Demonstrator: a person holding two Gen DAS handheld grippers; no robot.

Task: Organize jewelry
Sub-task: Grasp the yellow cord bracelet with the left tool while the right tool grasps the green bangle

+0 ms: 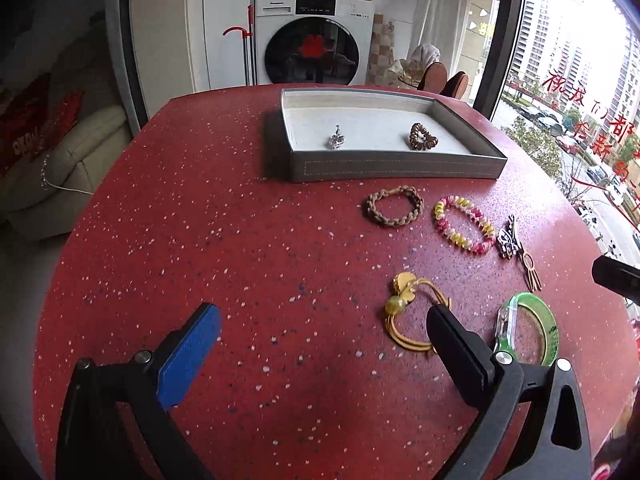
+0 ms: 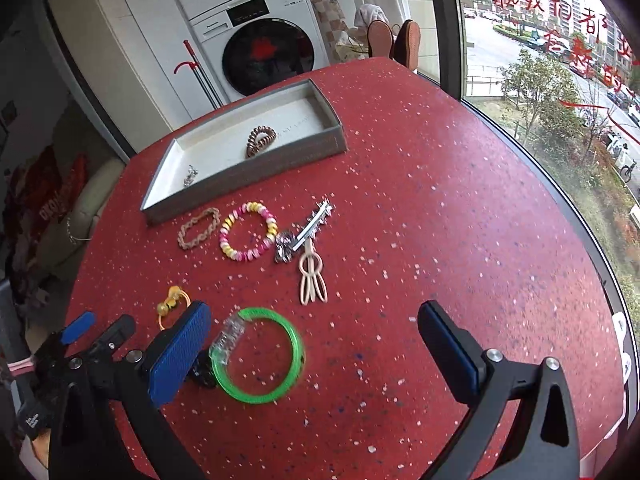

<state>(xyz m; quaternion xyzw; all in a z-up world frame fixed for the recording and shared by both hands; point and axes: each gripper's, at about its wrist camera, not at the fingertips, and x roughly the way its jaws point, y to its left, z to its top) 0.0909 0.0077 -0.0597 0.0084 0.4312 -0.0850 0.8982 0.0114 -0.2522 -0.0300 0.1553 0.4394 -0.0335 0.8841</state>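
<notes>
Nearby, a glossy green bangle (image 2: 260,356) lies on speckled red table (image 2: 420,220).

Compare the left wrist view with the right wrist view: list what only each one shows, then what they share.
Only the left wrist view shows the yellow hair tie almost whole, with one finger of the left gripper in front of its edge.

Only the right wrist view shows the green bangle whole, between the open fingers of the right gripper, and the pale hair clip clearly.

Both show the grey tray holding a silver charm and a brown spiral tie, plus the braided bracelet and pink-yellow bracelet on the red table.
</notes>
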